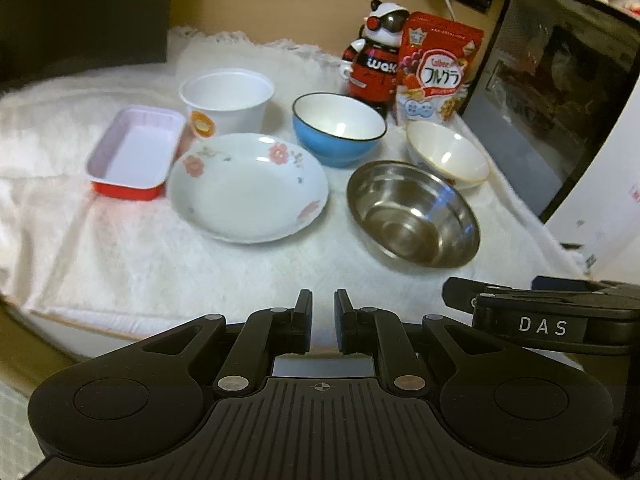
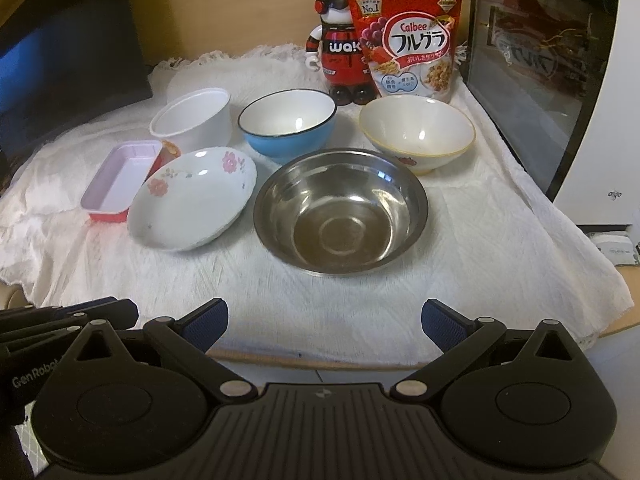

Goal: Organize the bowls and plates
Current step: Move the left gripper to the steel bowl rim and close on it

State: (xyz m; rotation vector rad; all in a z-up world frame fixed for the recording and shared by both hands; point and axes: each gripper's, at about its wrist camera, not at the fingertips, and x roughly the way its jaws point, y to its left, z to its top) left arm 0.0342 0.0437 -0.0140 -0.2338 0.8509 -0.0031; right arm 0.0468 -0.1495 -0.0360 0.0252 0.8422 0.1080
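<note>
Steel bowl (image 2: 340,210) nearest; cereal bag (image 2: 408,40), figurine (image 2: 334,56) behind.

Cereal bag (image 2: 408,36) beside robot toy (image 2: 338,44), on cloth (image 2: 480,240).

The metal bowl (image 2: 340,211) sat near the white cloth's (image 2: 500,240) front edge, beside the flower plate (image 2: 193,199).

White cloth (image 2: 360,300) covers table; beige wall (image 2: 240,8).
</note>
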